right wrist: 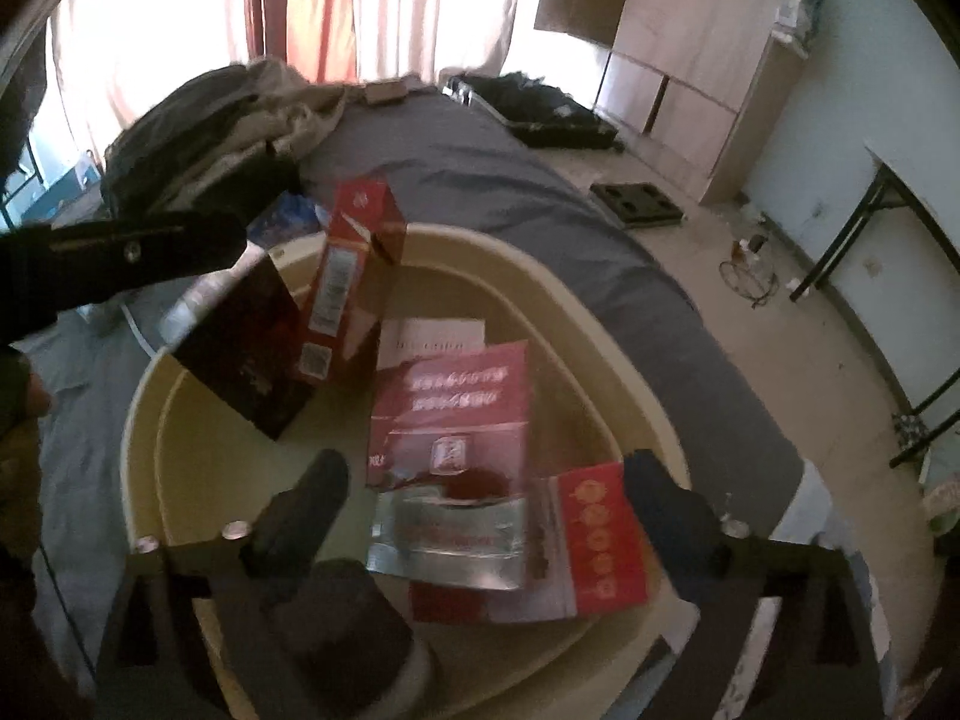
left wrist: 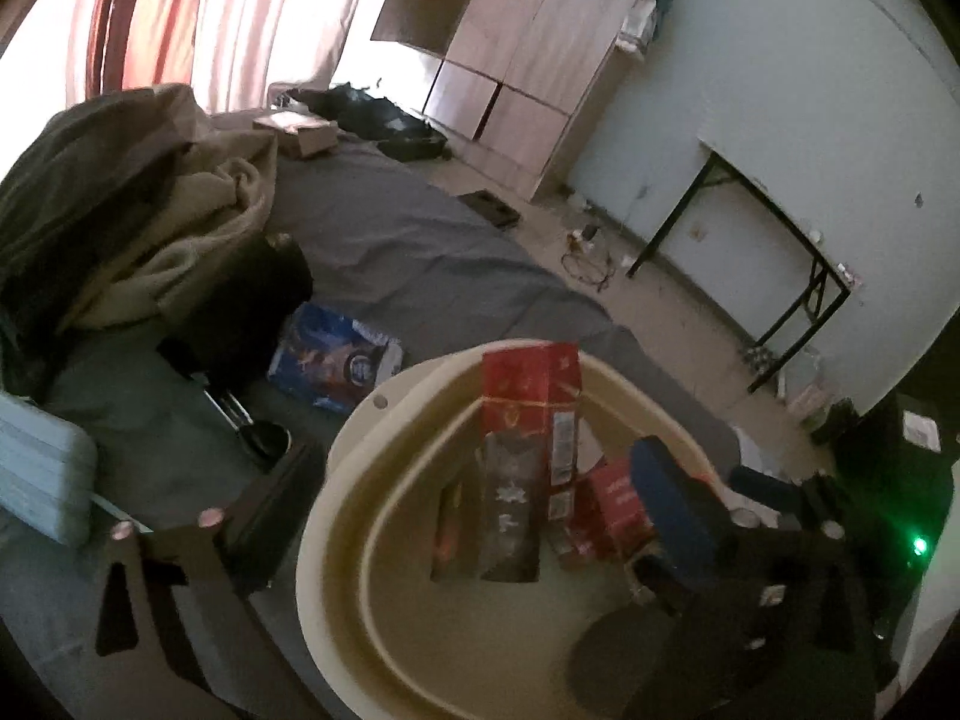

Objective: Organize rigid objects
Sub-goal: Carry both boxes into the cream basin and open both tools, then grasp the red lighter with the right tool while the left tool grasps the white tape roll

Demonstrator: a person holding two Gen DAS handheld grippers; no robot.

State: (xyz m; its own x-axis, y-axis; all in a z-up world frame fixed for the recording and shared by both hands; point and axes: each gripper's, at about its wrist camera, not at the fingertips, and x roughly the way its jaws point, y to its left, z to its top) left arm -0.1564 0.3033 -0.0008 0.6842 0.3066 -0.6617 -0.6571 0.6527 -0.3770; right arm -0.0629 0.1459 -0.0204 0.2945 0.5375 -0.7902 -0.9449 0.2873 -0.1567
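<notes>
Right gripper point(right wrist: 486, 480) over cream plastic basin point(right wrist: 576, 294) on bed, jaws spread wide, nothing clamped; flat red cardboard boxes point(right wrist: 450, 408) and silver foil packet point(right wrist: 444, 534) lie between and just beyond fingertips. Left gripper point(left wrist: 462, 498) likewise gaping (one finger outside basin rim, other inside), tall red carton point(left wrist: 531, 402) standing upright between jaws, untouched, dark carton beside it. Beyond: blue printed box point(left wrist: 333, 357) on grey bed sheet point(left wrist: 408, 246), crumpled bedding, wooden wardrobe point(left wrist: 528, 60), black-legged folding desk point(left wrist: 774, 240).
</notes>
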